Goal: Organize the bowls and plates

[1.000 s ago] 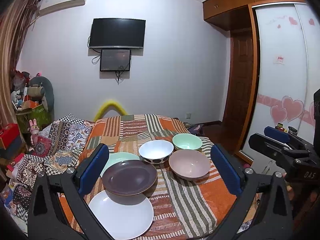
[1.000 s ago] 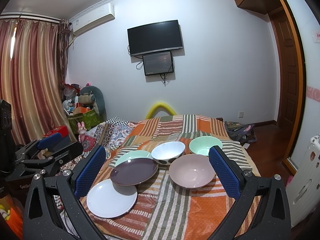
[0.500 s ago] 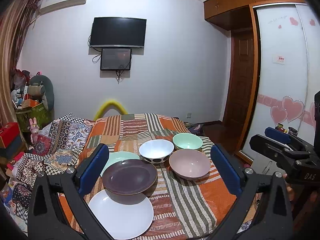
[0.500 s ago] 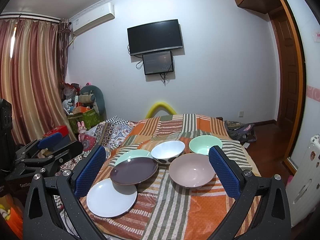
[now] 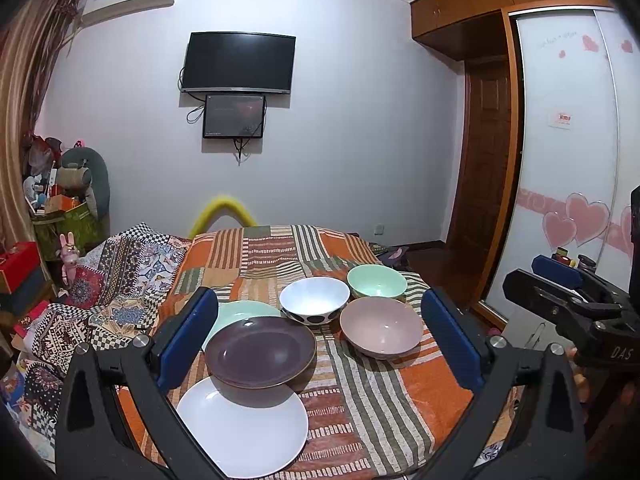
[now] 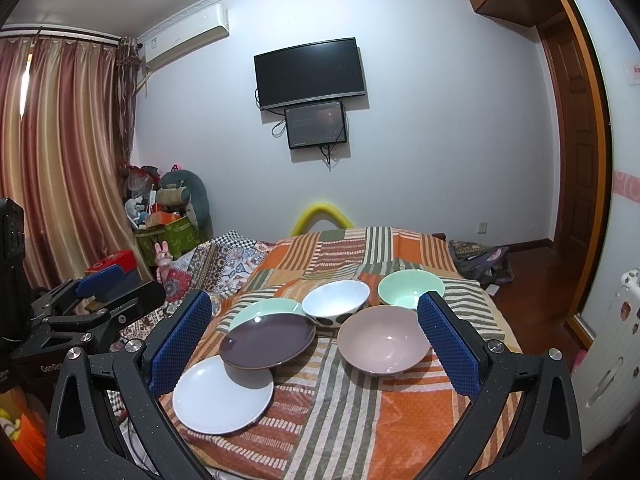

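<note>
On the striped cloth lie a white plate, a dark purple plate overlapping it, and a mint plate behind. To the right stand a white spotted bowl, a mint bowl and a pink bowl. My left gripper is open and empty, in front of the dishes. My right gripper is open and empty, also short of them.
A patterned blanket lies left of the cloth. Boxes and toys pile up at the far left. A wardrobe with sliding doors stands to the right. A white radiator is at the right edge in the right wrist view.
</note>
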Motion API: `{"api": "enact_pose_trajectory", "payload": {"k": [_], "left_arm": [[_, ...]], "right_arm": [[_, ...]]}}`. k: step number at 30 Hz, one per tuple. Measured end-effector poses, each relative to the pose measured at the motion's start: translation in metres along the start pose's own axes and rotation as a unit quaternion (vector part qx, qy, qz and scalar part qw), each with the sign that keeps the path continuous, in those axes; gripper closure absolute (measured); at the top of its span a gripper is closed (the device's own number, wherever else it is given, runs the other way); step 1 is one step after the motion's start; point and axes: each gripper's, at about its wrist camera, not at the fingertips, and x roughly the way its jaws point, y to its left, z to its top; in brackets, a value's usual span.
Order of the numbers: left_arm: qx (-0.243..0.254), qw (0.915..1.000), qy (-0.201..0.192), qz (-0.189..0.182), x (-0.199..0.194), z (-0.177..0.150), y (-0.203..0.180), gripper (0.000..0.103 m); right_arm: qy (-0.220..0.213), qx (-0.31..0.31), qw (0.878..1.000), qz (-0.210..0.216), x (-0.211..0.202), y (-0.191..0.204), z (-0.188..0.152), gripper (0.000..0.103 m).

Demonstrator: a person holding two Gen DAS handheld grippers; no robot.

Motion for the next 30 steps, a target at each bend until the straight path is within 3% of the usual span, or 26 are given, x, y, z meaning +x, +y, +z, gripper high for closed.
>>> {"api": "enact_pose_trajectory", "payload": {"k": [17, 23, 30], "left_arm": [[0.001, 1.0000, 0.008, -0.001, 0.005, -0.002, 0.002, 0.000], [-0.023, 0.9980, 0.058, 0.008, 0.029, -0.008, 0.033, 0.000], [-0.041, 0.9930, 0.103, 0.042, 0.066, -0.019, 0.083, 0.003]], "right_arm": [[0.014, 0.000, 1.000, 0.008, 0.014, 0.002, -0.004, 0.000], [0.035, 0.005, 0.999, 0.022, 0.038, 0.009, -0.011, 0.000], [0.070, -0.001, 0.997, 0.037, 0.075, 0.020, -0.019, 0.001]]}}
